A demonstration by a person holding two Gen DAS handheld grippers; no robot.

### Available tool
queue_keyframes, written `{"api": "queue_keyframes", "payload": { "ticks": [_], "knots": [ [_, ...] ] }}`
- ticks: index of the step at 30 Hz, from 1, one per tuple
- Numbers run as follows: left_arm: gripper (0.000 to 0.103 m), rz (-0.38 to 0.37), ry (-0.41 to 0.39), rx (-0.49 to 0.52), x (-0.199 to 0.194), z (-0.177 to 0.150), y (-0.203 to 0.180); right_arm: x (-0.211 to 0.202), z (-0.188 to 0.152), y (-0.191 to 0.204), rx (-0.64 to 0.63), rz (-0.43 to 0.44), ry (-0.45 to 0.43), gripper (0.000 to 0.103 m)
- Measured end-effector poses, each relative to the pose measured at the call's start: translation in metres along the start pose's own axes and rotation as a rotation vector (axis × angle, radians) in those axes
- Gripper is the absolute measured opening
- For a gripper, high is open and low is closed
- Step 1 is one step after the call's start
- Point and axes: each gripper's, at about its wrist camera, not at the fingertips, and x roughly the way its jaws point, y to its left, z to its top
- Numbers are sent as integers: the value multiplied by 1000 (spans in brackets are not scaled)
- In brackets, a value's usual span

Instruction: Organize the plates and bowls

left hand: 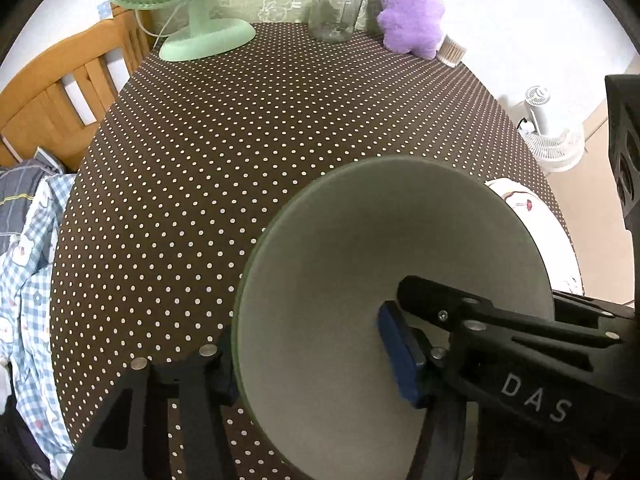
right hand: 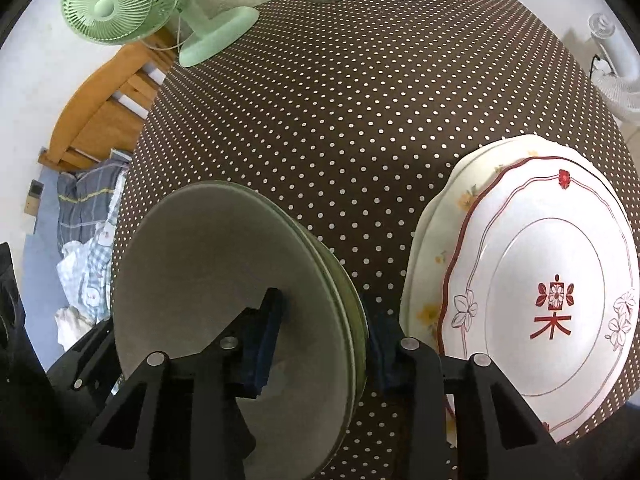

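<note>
My left gripper [left hand: 316, 364] straddles the left rim of the green plate [left hand: 360, 264]: one blue pad [left hand: 400, 356] lies on the plate's inner face, and the other finger sits outside the rim, its pad mostly hidden. The jaws stand narrow around the rim. I cannot tell whether both pads press on it.

My right gripper [right hand: 324, 344] straddles the opposite rim of the same green plate [right hand: 208, 264]. One pad [right hand: 266, 340] rests on the inner face; the other is just outside the edge. The rim shows two layers there, so this may be two stacked plates. These jaws also stand narrow, and a firm clamp is not confirmed.

The plate sits near the front of the dotted table [right hand: 360, 92], left of centre. Just beside it on the right lies a white plate [right hand: 560, 280] with red trim, stacked on a cream floral plate [right hand: 432, 240].

At the table's far edge stand a green fan [left hand: 192, 4], a glass jar [left hand: 338, 6] and a purple plush [left hand: 412, 8].
</note>
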Motion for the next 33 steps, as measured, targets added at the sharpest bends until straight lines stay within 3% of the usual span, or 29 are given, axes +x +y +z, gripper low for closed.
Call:
{"api": "queue_keyframes", "payload": {
  "ticks": [8,15,25,33],
  "knots": [
    [58,31,12,-4,-3,-1,-1,1,3,12,-24,-44,12,42],
    [57,14,7,-1,-11,-6,-1,-1,4,17,-25,-71,7,42],
    [57,-6,-28,23,-40,-16,-3,-29,-14,16,-6,-89,-44,42],
    [57,24,-70,28,-62,-16,-16,-53,-21,13,-16,-74,-86,42]
  ]
}}
